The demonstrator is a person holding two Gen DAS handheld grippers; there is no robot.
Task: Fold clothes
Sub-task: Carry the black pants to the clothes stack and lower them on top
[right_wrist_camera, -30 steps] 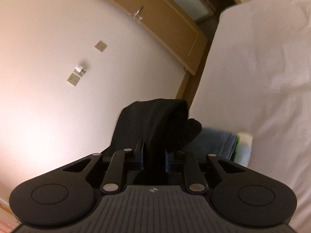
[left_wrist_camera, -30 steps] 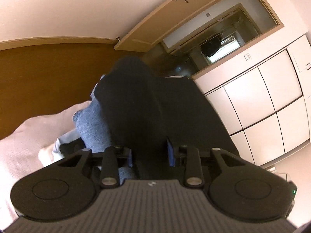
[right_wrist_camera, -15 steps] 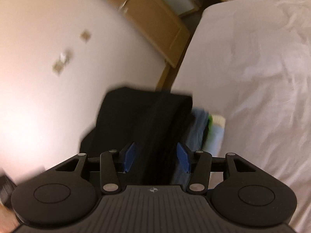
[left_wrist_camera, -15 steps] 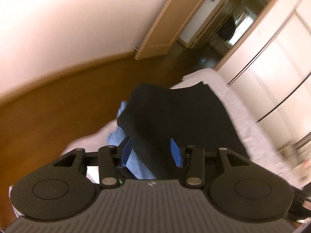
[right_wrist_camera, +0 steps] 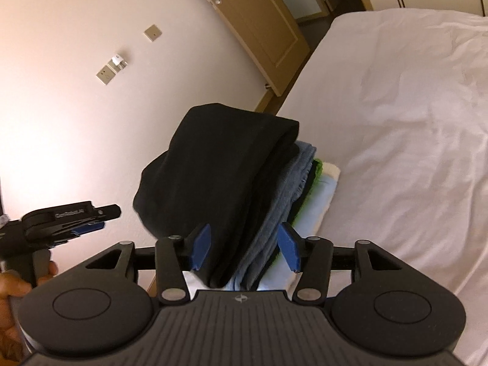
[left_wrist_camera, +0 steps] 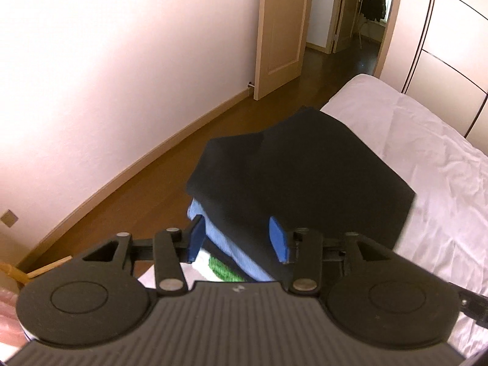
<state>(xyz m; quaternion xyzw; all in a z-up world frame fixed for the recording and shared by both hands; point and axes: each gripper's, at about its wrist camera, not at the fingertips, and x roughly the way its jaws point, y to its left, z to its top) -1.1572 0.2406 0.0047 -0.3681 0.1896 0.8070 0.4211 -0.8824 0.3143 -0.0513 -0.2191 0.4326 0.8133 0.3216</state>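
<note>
- The black garment lies folded on top of a stack at the corner of the bed, by the edge nearest the wall.
- Under it I can see a blue layer, a strip of green and something pale at the bottom; in the right wrist view the same layers show as stepped edges on the side facing the bed's middle.
- The left claw hangs released, its blue pads spread wide. The stack sits straight ahead of it and a little below, and one near corner of the stack shows between the pads. Whether a pad brushes cloth there I cannot tell.
- The right claw is likewise let go, pads apart. The stack lies directly in front of it, its long side running away from the claw toward the door; the near end shows between the pads.
- Neither claw grips anything.
- Both stand just beside the stack, at different sides of its near end; the left one shows in the right wrist view, off toward the wall and apart from the cloth.
- My guess is that this piece is done, and any next reach heads off the stack, across the bare sheet.
</note>
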